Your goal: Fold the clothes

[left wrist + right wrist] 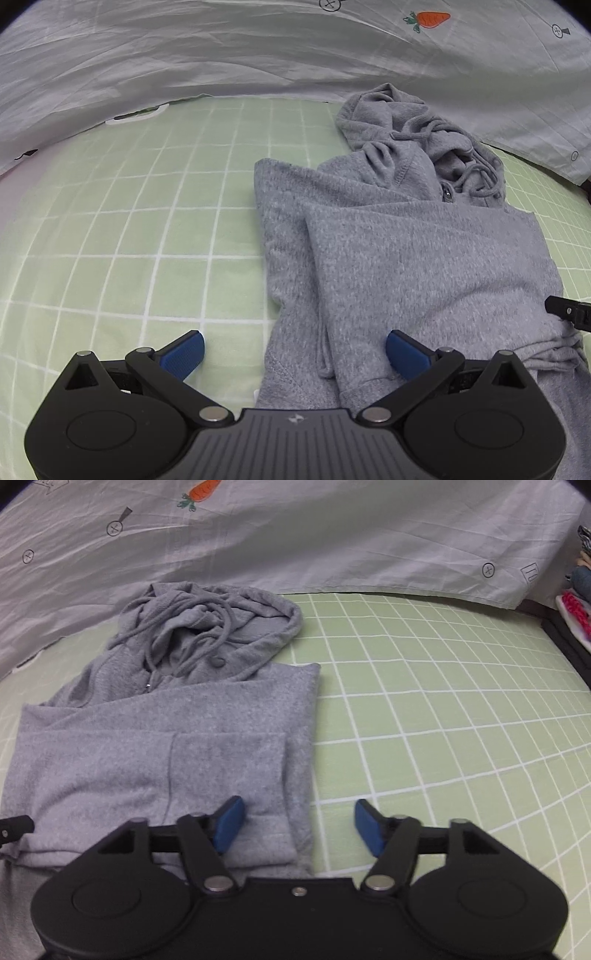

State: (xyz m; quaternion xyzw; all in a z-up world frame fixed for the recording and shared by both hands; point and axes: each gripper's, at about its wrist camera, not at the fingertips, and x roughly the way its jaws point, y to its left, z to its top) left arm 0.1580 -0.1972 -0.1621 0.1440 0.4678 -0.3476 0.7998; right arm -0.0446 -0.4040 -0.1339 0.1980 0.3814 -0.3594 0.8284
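Hoodie [424,258], grey and fleecy, lies partly folded on a bed covered with a pale green sheet [129,221] marked by a white grid. Its sides are folded inward over the body, forming a rough rectangle, with one folded panel lying on top. The hood [207,627] is bunched in a heap at the far end, its drawstrings [218,627] looped loosely across it, and a small metal zip pull [147,685] shows just below.

Behind the hoodie, a rumpled white duvet [221,55] runs across the far side of the bed, printed with small black symbols and an orange carrot [430,19].

Left gripper [295,350] hovers at the near end of the hoodie, its blue-padded fingers [184,350] spread wide with nothing between them; one finger is over the green sheet, the other over the grey fabric. Right gripper [299,823] is likewise spread wide and holding nothing, at the hoodie's opposite near corner, one finger over the cloth and one over the sheet. At the right edge of the right wrist view, some stacked colourful items [576,605] sit beside the bed, too blurred to identify.
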